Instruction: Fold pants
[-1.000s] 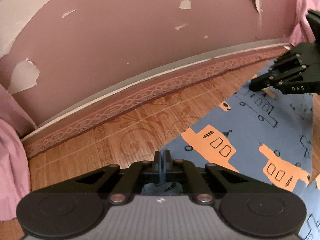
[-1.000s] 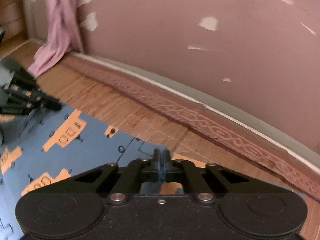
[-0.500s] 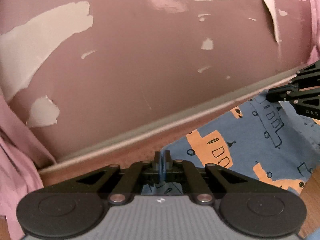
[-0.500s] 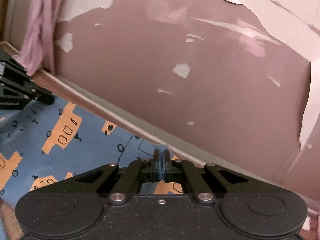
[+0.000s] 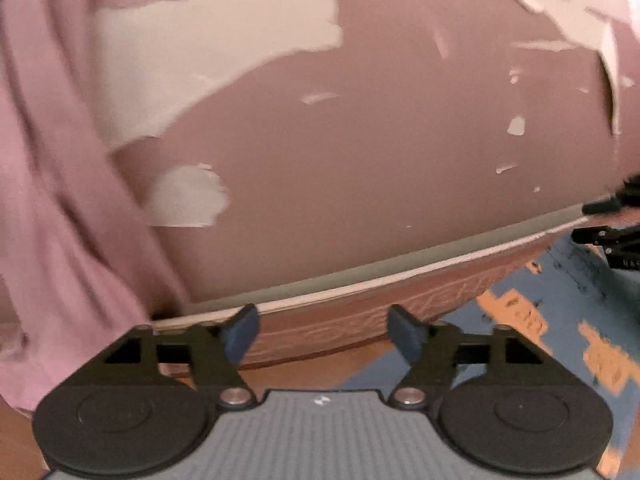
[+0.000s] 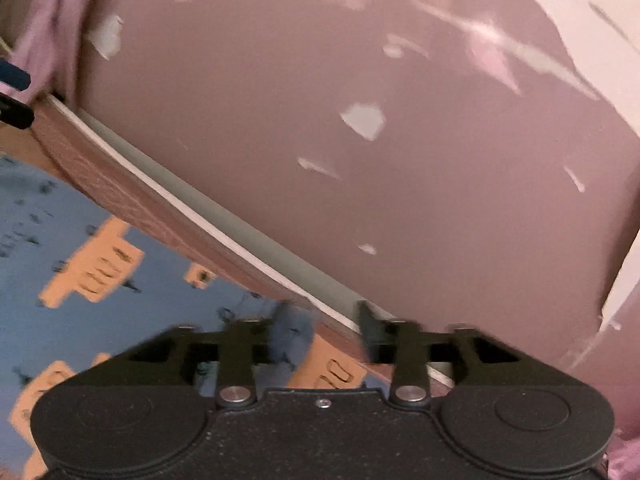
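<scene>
The pants (image 5: 560, 300) are blue cloth printed with orange vehicles, lying on the wooden floor by the wall; in the right wrist view the pants (image 6: 60, 248) fill the lower left. My left gripper (image 5: 322, 334) is open, its blue pads apart with nothing between them; the cloth lies just right of it. My right gripper (image 6: 324, 326) is open too, blurred, with the cloth's edge below its left finger. The right gripper's black fingers (image 5: 608, 220) show at the far right of the left wrist view.
A mauve wall (image 5: 360, 160) with peeling paint rises right in front, with a grey skirting strip (image 5: 360, 276) and a patterned border at its foot. A pink curtain (image 5: 52, 200) hangs at the left. Wooden floor (image 5: 304, 372) shows beneath.
Both grippers were shut on the pants' edge and have opened, letting the cloth go. The cloth now lies by the wall. Both views are blurred by motion.
</scene>
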Demonstrator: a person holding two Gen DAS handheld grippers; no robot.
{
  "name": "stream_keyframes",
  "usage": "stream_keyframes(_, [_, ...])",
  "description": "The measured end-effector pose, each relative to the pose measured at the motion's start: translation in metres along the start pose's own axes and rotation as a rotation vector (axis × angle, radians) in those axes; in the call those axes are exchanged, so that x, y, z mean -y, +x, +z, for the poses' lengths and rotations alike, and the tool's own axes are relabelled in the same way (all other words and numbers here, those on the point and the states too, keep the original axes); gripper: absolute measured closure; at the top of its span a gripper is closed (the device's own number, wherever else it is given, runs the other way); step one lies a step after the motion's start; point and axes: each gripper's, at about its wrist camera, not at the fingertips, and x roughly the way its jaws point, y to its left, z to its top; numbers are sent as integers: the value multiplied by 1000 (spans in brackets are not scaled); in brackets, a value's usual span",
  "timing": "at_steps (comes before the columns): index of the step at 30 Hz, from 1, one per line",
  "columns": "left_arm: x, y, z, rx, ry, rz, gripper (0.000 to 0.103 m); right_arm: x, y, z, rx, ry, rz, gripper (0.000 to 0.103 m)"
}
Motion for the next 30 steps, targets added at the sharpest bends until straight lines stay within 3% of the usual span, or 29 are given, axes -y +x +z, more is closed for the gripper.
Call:
stream_keyframes(1, [-12, -8, -6, 0, 24, -4, 20, -2, -6, 0, 24, -6, 37, 31])
stream_keyframes(7, [-71, -12, -36, -142, 46, -98, 20, -17, -15, 19, 89, -110, 316, 9])
stream_keyframes(9, [-76, -7, -44, -174, 52, -106, 20, -23, -10, 33, 76, -132, 386, 8])
stream_keyframes(12, [-78, -3, -52, -193, 51, -127, 20, -36, 5, 52, 39, -175, 422, 7])
stream_keyframes(13, [-76, 0, -52, -204, 57, -125, 24, -41, 12, 57, 17, -197, 424, 7])
stream_keyframes(15, [-72, 4, -55, -216, 91, -135, 34, -45, 23, 62, -29, -229, 433, 14])
stream_keyframes(17, [-64, 4, -56, -225, 141, -129, 53, -47, 32, 65, -58, -249, 445, 24])
stream_keyframes(20, [-55, 5, -57, -247, 180, -134, 73, -47, 38, 69, -83, -263, 476, 32])
stream_keyframes(21, [-52, 5, -58, -252, 187, -135, 76, -48, 40, 68, -92, -270, 483, 34])
stream_keyframes(23, [-49, 6, -58, -253, 191, -138, 92, -50, 46, 68, -119, -288, 503, 45])
stream_keyframes(26, [-45, 6, -57, -260, 192, -117, 101, -46, 53, 71, -153, -262, 548, 48])
stream_keyframes(30, [-43, 5, -56, -250, 182, -83, 102, -39, 64, 77, -231, -205, 627, 53])
